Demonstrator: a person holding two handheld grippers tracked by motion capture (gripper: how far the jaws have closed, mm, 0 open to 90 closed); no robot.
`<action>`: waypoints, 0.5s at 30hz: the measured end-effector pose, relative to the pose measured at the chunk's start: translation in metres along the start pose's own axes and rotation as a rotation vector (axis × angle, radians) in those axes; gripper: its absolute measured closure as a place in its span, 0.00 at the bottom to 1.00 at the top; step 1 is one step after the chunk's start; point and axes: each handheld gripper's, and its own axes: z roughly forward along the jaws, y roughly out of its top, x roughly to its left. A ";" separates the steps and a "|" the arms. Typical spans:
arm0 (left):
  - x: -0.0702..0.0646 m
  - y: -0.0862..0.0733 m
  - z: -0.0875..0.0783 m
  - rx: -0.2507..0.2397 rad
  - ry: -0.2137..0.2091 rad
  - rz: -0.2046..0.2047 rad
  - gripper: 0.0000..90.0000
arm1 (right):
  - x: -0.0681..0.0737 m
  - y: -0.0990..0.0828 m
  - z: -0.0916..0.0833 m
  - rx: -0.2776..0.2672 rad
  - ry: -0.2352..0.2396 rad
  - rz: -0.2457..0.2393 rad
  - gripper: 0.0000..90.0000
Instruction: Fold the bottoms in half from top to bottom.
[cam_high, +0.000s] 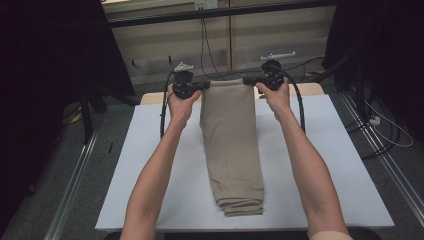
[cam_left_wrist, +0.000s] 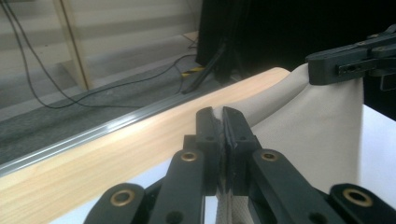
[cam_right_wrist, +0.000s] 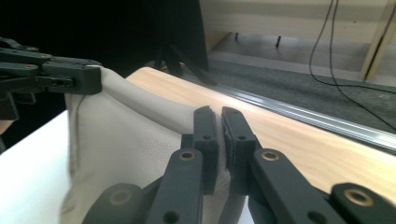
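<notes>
Folded beige trousers (cam_high: 231, 145) lie lengthwise on the white table (cam_high: 150, 165), their far end lifted off it. My left gripper (cam_high: 205, 85) is shut on the far left corner of the cloth, my right gripper (cam_high: 247, 80) shut on the far right corner. In the left gripper view the jaws (cam_left_wrist: 221, 116) pinch the beige fabric (cam_left_wrist: 322, 130), with the other gripper (cam_left_wrist: 345, 63) clamped on the cloth at upper right. In the right gripper view the jaws (cam_right_wrist: 218, 119) pinch the fabric (cam_right_wrist: 126, 140), and the other gripper (cam_right_wrist: 70, 74) holds the far corner at left.
A pale wooden strip (cam_high: 310, 89) runs along the table's far edge, with a metal rail (cam_right_wrist: 327, 122) and grey floor beyond. Black cables (cam_high: 205, 45) hang by the back wall. Dark stands (cam_high: 360, 85) flank the table. The near end of the trousers rests by the front edge.
</notes>
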 end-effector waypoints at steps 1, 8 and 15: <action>-0.002 -0.004 -0.003 -0.012 -0.010 -0.008 0.96 | 0.002 -0.003 -0.003 -0.001 0.004 -0.002 0.95; -0.024 -0.017 -0.028 0.001 -0.041 0.059 0.96 | 0.027 -0.020 -0.029 -0.002 0.069 -0.088 0.95; -0.039 -0.032 -0.052 -0.045 -0.119 0.029 0.96 | 0.043 -0.032 -0.053 -0.010 0.105 -0.110 0.95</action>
